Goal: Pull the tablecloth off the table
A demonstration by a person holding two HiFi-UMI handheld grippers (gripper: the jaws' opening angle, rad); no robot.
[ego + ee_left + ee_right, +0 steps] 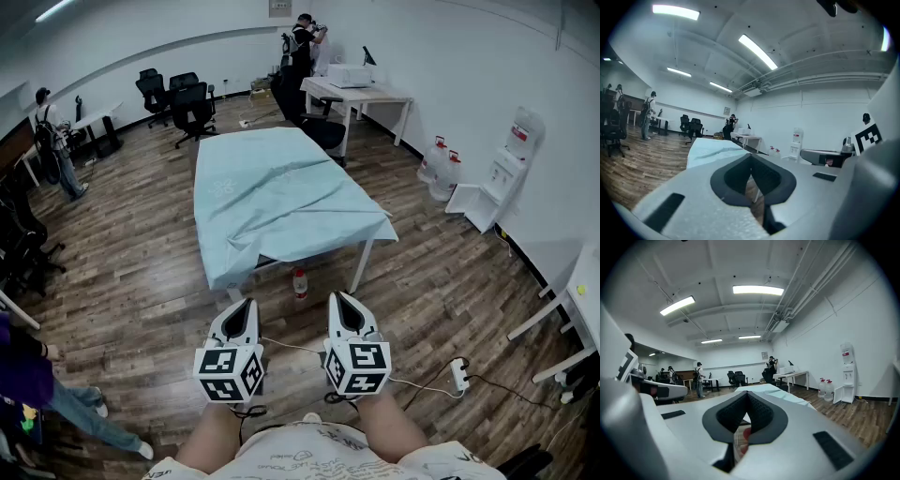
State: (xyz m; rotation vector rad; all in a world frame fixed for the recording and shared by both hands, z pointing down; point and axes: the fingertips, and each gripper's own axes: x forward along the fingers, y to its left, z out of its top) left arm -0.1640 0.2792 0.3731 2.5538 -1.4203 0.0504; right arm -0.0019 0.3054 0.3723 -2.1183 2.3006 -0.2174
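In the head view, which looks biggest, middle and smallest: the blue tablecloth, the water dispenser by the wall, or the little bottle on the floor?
1. tablecloth, by far the biggest
2. water dispenser
3. bottle, smallest, though it is nearer the camera

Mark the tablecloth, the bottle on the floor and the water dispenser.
tablecloth (272,192), head view, middle of its top.
bottle (300,284), head view, its body.
water dispenser (511,169), head view, its front.

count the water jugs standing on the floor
2: one clear plastic water jug by the right-hand wall, a second jug beside it, nearer the white water dispenser. More may hide behind furniture.
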